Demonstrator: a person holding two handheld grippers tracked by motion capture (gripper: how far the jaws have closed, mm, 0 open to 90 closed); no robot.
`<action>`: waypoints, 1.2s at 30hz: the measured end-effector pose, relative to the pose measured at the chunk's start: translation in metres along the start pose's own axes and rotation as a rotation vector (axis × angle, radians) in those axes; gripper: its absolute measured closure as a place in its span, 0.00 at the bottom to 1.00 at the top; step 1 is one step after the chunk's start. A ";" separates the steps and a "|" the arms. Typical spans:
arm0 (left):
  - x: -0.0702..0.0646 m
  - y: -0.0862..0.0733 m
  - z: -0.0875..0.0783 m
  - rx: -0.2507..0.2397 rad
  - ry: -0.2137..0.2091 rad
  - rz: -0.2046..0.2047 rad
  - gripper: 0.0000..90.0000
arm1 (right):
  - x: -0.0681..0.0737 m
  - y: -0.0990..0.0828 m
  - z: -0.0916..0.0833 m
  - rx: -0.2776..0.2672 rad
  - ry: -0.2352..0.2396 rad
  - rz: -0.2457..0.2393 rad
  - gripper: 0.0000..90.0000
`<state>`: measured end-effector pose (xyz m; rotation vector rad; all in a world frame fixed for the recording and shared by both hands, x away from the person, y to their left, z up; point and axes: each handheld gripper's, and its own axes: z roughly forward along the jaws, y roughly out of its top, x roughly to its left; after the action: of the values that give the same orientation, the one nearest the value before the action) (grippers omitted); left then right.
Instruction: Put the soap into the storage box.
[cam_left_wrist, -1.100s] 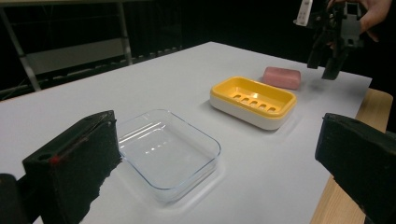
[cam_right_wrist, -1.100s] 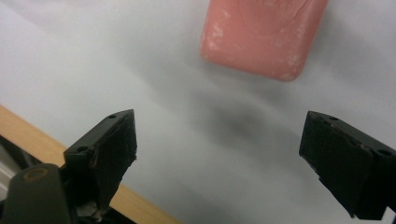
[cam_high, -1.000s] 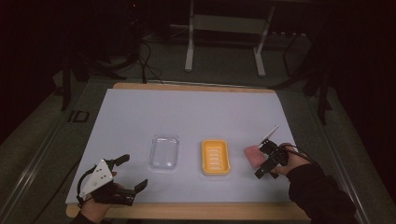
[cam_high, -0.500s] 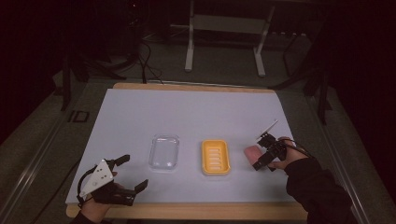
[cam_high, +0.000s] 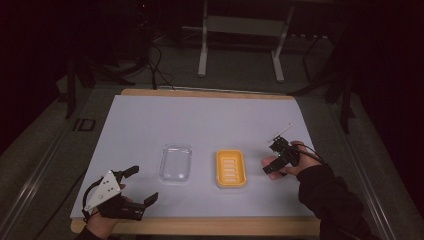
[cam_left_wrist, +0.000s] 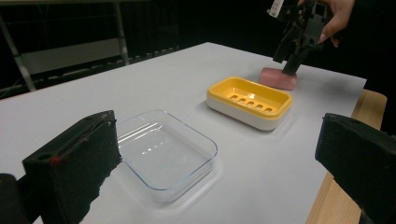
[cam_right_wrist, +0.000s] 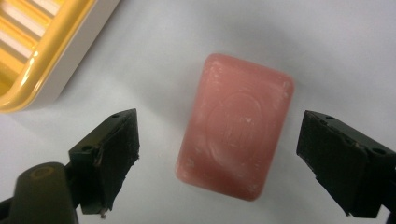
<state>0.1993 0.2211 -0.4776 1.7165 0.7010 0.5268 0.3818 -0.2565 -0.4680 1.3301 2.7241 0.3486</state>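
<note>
Pink soap bar (cam_right_wrist: 236, 126) lying on counter (cam_high: 200, 125), centre of right gripper view | right gripper (cam_right_wrist: 219, 158) jaws narrowing around it, not touching: grasp imminent | left gripper (cam_high: 134, 186) idling, jaws open, lower left.

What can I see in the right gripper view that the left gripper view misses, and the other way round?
Right gripper view alone: the oval stamp on top of the pink rectangular soap bar, which lies between the open right tongs with both pads clear of it. Left gripper view alone: the clear rectangular plastic dish, the open left tongs, and a hand holding the right tongs above the soap. Both: the soap, the yellow slotted soap dish and the white tabletop.
</note>
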 end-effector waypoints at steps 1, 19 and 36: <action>0.000 0.000 0.000 -0.001 0.000 -0.001 0.00 | -0.001 0.000 0.002 -0.004 0.000 0.001 0.15; 0.000 0.000 0.000 0.001 -0.008 0.005 0.00 | -0.013 -0.004 0.020 -0.018 -0.007 0.112 0.22; 0.000 0.000 0.000 -0.007 -0.013 -0.006 0.00 | -0.009 0.000 0.032 0.051 -0.041 0.161 0.35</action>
<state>0.1994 0.2213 -0.4776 1.7092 0.6941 0.5126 0.3934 -0.2581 -0.4996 1.5563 2.6161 0.2621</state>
